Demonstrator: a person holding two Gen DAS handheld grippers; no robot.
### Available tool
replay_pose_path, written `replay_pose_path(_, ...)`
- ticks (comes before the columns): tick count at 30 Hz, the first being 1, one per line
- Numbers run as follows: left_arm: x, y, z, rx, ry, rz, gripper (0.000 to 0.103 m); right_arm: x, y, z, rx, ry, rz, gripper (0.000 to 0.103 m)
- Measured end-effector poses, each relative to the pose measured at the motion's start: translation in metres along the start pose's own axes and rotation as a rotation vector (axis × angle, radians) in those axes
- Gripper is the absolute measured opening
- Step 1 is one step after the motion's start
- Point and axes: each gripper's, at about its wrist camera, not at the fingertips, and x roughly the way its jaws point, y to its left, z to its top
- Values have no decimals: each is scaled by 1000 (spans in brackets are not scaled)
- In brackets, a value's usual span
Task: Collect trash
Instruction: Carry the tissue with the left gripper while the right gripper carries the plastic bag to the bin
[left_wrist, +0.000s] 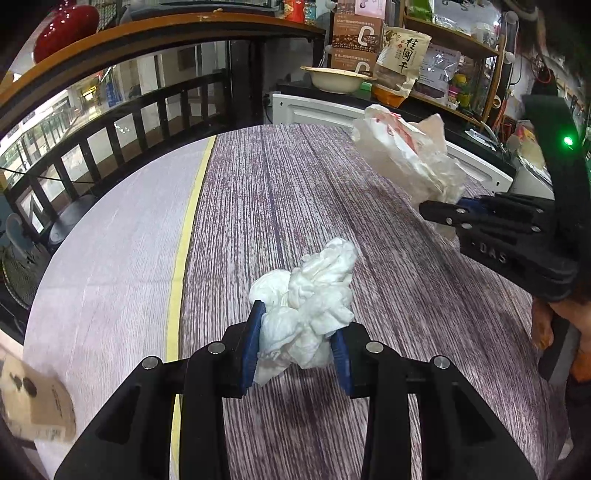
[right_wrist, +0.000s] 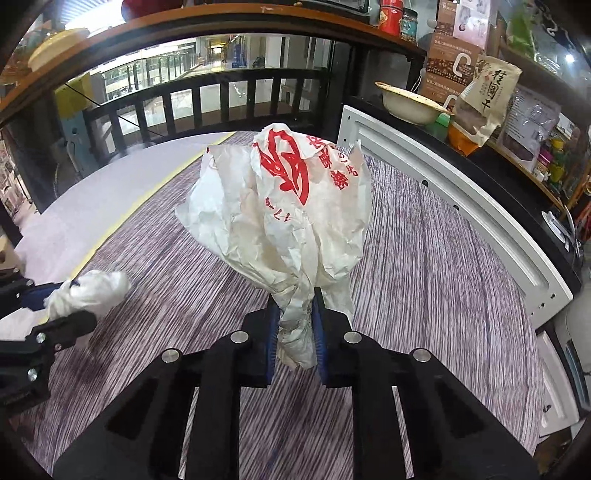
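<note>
A crumpled white tissue wad (left_wrist: 308, 306) is pinched between the blue pads of my left gripper (left_wrist: 297, 343), above the purple-streaked tabletop (left_wrist: 280, 206). In the right wrist view the same tissue wad (right_wrist: 88, 293) and left gripper (right_wrist: 64, 306) show at the lower left. My right gripper (right_wrist: 295, 332) is shut on the twisted lower end of a crumpled white paper bag (right_wrist: 280, 214) with red print. From the left wrist view that paper bag (left_wrist: 406, 155) hangs in the right gripper (left_wrist: 443, 212) at the far right.
A yellow stripe (left_wrist: 184, 258) divides the purple cloth from a paler part on the left. A white panel (right_wrist: 454, 206) edges the table's right side. Behind it stand a cream bowl (right_wrist: 410, 103), snack bags (right_wrist: 487, 103) and shelves. A black railing (left_wrist: 122, 122) runs along the far edge.
</note>
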Motion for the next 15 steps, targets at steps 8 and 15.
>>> replay_pose_path(8,-44,-11,-36,-5,-51,3,34,-74,16,-55,-4,-66,24,18)
replay_pose_path(15,-82,-28,-64,-7,-102,-6,34,-141,20,-96,17,-141,42,18)
